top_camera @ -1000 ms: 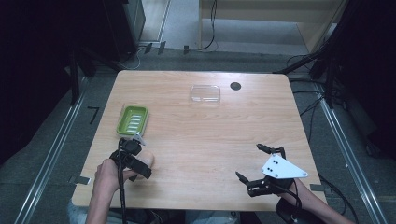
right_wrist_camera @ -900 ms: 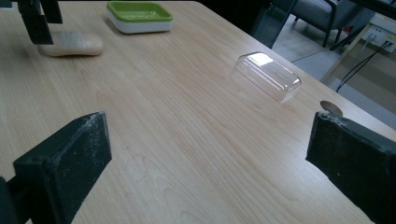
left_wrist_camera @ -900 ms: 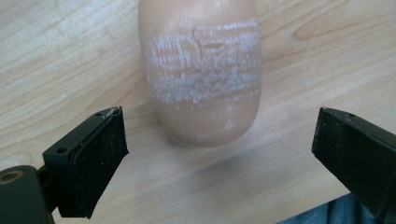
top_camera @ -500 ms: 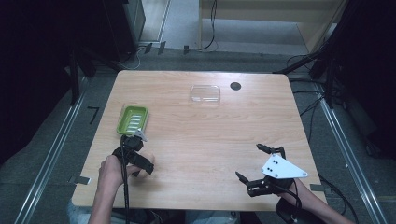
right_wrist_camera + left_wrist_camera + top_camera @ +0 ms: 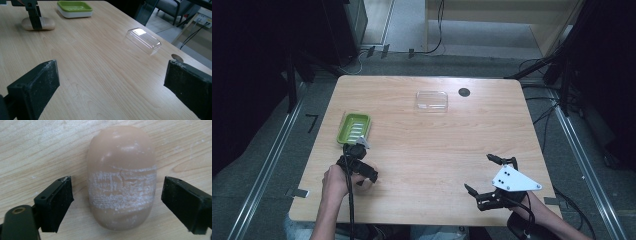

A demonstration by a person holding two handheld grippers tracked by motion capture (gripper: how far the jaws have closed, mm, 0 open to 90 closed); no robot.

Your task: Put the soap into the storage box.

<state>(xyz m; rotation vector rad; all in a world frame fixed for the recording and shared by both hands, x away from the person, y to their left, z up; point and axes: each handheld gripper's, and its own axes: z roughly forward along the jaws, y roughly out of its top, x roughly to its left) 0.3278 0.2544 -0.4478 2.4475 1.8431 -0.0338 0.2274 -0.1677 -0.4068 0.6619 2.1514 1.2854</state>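
Left gripper (image 5: 117, 202): in the left gripper view its two black jaws stand apart, one on each side of the bar of soap, with a strip of bare wood showing between each jaw and the bar; neither jaw touches it. In the high view the gripper is near the table's left edge, toward the near left corner, held in the person's left hand (image 5: 337, 181).

Bar of soap (image 5: 121, 176): a tan, rounded bar lying flat on the table (image 5: 427, 145), with a whitish scuffed band across its middle. In the right gripper view it lies under the left gripper, near the green soap dish.

Green soap dish (image 5: 354, 128): lies close to the table's left edge, just beyond the left gripper and apart from the soap.

Clear lid (image 5: 431, 100): a transparent, rounded oblong lying near the table's far edge, about midway along it.

Dark disc (image 5: 464, 92): a small round dark disc in the wood just beside the clear lid, toward the far right corner.

Right gripper (image 5: 484, 175): near the table's near right corner, its jaws wide apart and holding nothing, a grey three-cornered plate on top.
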